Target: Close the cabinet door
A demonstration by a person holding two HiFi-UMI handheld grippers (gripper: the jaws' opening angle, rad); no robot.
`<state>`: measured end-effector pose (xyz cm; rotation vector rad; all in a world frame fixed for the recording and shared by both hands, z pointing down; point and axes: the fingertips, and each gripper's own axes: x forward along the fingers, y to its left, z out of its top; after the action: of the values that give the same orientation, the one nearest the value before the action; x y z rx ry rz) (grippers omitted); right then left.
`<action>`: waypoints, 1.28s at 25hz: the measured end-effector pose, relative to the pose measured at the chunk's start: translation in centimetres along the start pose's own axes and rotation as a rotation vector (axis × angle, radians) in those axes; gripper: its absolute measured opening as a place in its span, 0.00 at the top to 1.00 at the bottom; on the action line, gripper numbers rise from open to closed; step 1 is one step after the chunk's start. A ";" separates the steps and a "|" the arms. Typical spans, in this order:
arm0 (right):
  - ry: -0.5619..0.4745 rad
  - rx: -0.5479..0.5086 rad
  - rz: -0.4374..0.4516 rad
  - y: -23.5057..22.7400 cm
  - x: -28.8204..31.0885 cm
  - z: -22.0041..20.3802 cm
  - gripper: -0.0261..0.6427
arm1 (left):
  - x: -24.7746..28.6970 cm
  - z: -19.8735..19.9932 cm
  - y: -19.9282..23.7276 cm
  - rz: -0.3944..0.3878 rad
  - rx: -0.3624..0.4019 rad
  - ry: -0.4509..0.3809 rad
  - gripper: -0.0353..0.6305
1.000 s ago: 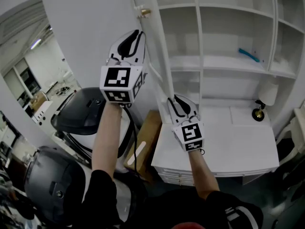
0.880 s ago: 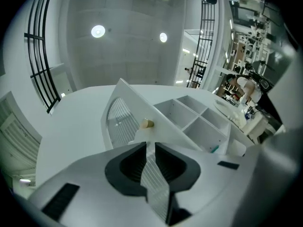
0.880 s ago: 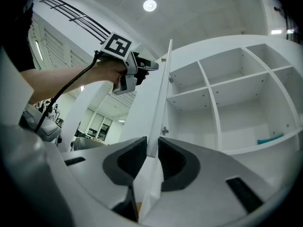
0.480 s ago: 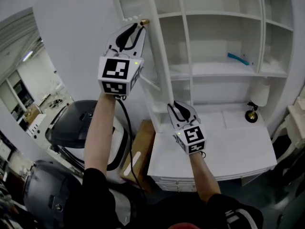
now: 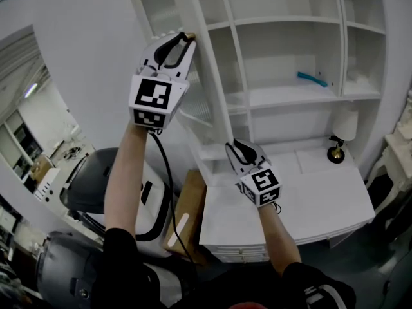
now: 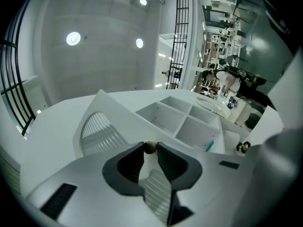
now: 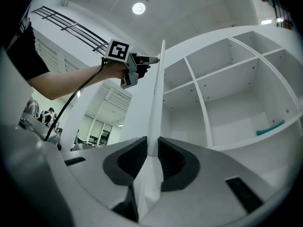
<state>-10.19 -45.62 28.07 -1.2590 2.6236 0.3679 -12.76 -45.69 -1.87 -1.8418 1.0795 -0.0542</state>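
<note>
The brass knob (image 6: 150, 147) is clamped between the jaws of the left gripper (image 5: 188, 39). The thin free edge of the cabinet door (image 7: 158, 79) is pinched by the right gripper (image 7: 152, 144). The door is held ajar at upper centre, before open shelves (image 5: 290, 95) above a white counter (image 5: 315, 201).

Bright, even light falls from round ceiling lamps (image 6: 73, 38), with strong fisheye bending, dark corners and a soft foreground.
</note>
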 end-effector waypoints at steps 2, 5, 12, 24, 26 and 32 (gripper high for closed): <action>-0.002 0.008 0.005 -0.4 0.0 -0.1 0.83 | 0.7 0.0 -0.2 -0.010 0.013 0.000 0.82; -0.001 0.020 0.003 -1.1 0.1 -0.3 0.83 | 1.3 0.1 -0.5 -0.015 0.034 -0.003 0.82; -0.007 0.064 0.015 -2.4 0.3 -0.5 0.83 | 2.4 -0.1 -0.9 -0.038 0.056 0.004 0.82; 0.007 0.173 0.034 -5.8 1.4 -1.7 0.83 | 5.3 -1.4 -1.8 -0.032 0.071 0.040 0.82; 0.009 0.189 0.039 -6.4 1.6 -1.9 0.83 | 5.8 -1.6 -1.9 -0.029 0.075 0.042 0.82; 0.004 0.203 0.054 -8.0 2.0 -2.1 0.83 | 7.3 -1.7 -2.2 -0.020 0.078 0.050 0.82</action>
<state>-5.29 -52.62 28.35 -1.1267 2.6236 0.1038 -7.69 -51.62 -2.14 -1.7896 1.0794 -0.1528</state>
